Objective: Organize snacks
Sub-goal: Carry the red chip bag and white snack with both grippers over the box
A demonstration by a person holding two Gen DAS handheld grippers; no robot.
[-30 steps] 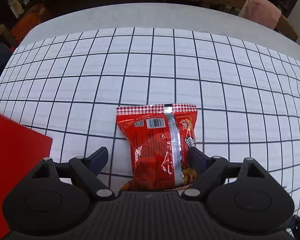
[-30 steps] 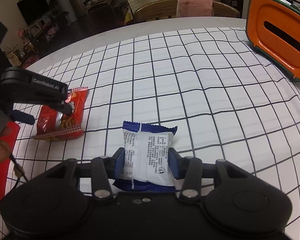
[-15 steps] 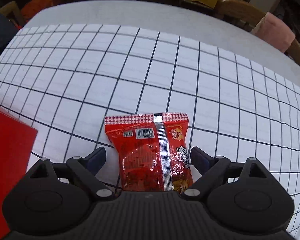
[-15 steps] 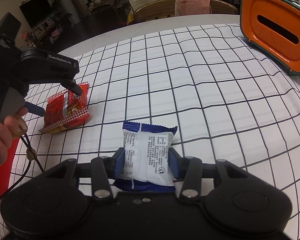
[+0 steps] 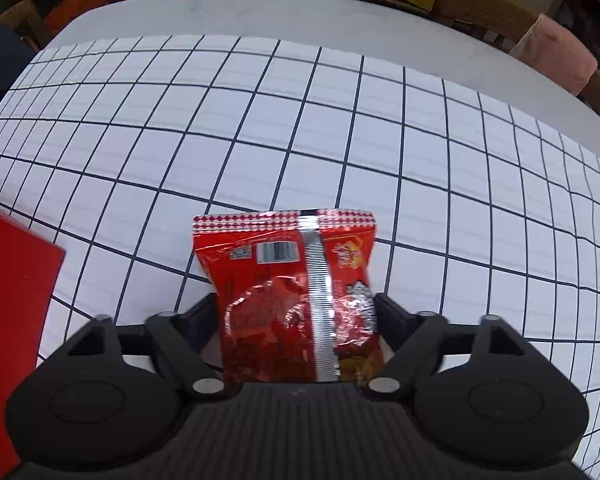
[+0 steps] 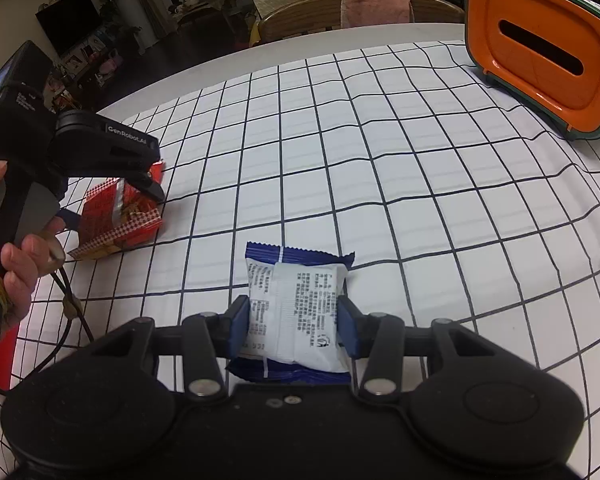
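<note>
A red snack packet (image 5: pixel 284 280) lies back side up on the checked tablecloth (image 5: pixel 260 140), between the fingers of my left gripper (image 5: pixel 294 308). Its jaws are closing, and both pads touch the packet's sides. In the right wrist view the same red snack packet (image 6: pixel 116 216) sits tilted under the left gripper (image 6: pixel 152 192), which a hand holds. My right gripper (image 6: pixel 292 320) is shut on a white-and-blue snack packet (image 6: pixel 296 304), pads pressed on both of its sides, just above the cloth.
A red box (image 5: pixel 12 320) lies at the left edge of the table. An orange container with a slot (image 6: pixel 540 72) stands at the far right. Wooden chairs, one with a pink cloth (image 5: pixel 552 52), stand behind the table's far edge.
The left jaws have narrowed from wide apart to touching the red packet's sides, and the packet now tilts. The right gripper keeps its hold on the white-and-blue packet.
</note>
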